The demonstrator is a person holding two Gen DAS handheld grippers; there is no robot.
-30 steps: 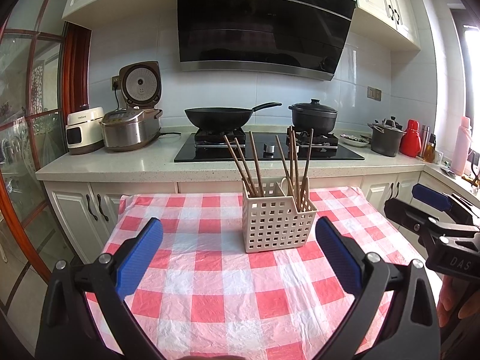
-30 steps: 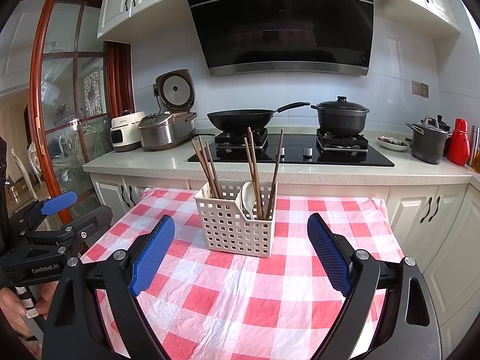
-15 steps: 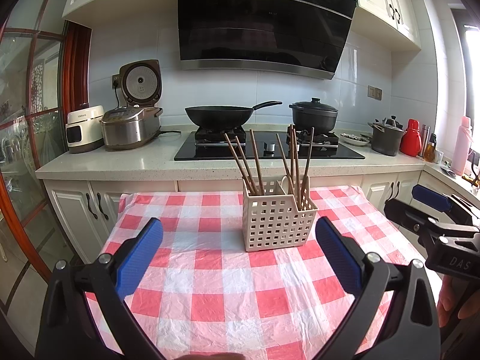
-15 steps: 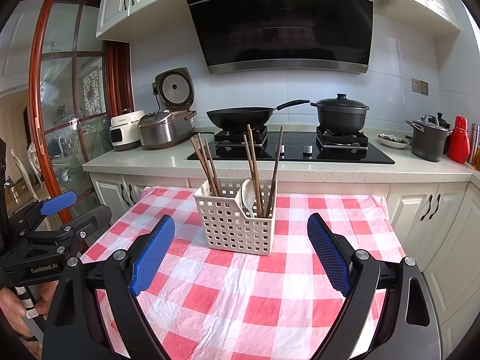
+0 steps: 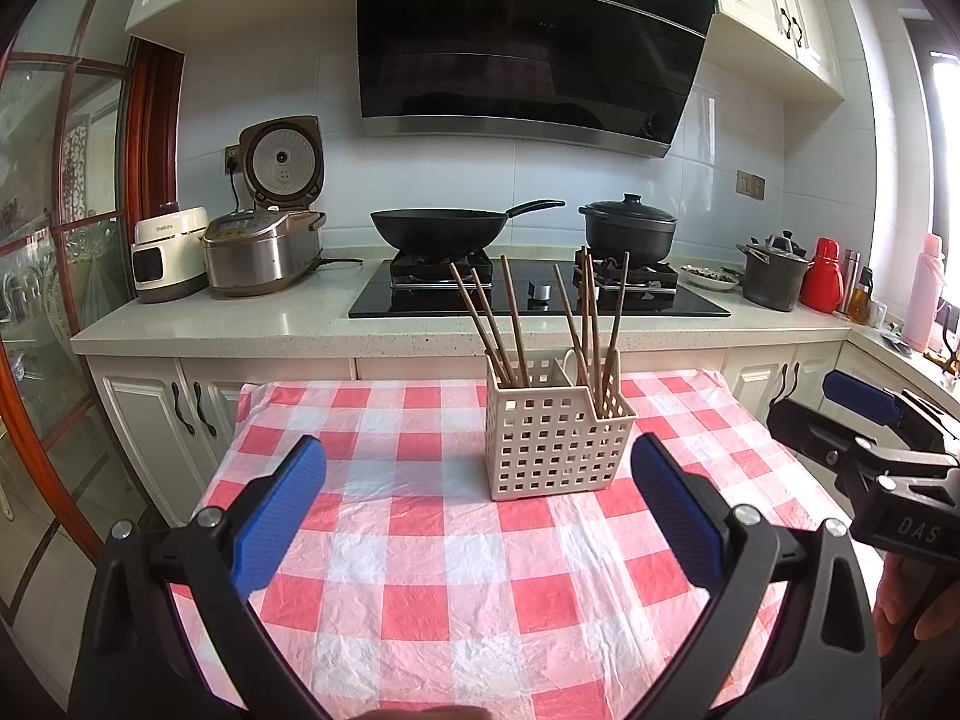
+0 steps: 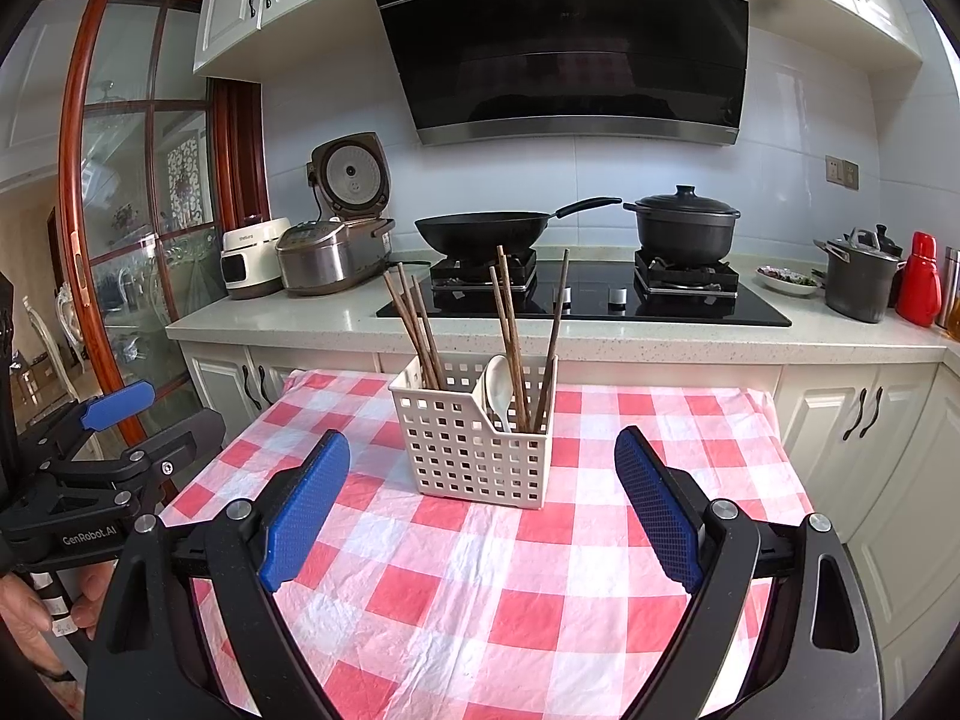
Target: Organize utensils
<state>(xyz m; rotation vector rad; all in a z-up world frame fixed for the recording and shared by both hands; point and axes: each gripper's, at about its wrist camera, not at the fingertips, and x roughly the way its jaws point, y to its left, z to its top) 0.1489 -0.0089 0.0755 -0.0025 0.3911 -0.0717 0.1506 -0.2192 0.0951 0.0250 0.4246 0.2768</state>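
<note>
**A:** Kitchen first: white cabinets, a dark range hood (image 5: 528, 42), a wok (image 5: 438, 228) and a lidded pot (image 5: 627, 228) on the hob. Nearer us is the desk (image 5: 420, 570) under its red-and-white checked cloth.

**B:** And the task's things?

**A:** A white slotted caddy (image 6: 474, 450) stands upright near the desk's far edge, about midway across. Brown chopsticks (image 6: 414, 324) lean in its left compartment, more chopsticks and a white spoon (image 6: 498, 390) in the right one. I see no utensil lying loose on the cloth.

**B:** The tools?

**A:** The left tool (image 5: 477, 507) and right tool (image 6: 480, 507) both hang over the near cloth, blue pads spread wide, pinching nothing, well short of the caddy.

**B:** Which step, then?

**A:** My guess: either the sorting is finished or it hasn't begun. If chopsticks must be regrouped, one tool needs to travel forward, close on a single stick above the rim and lift it straight up, so the light caddy doesn't tip.

**B:** Any change from a second back?

**A:** Nothing: tools, caddy and utensils all sit as before.
</note>
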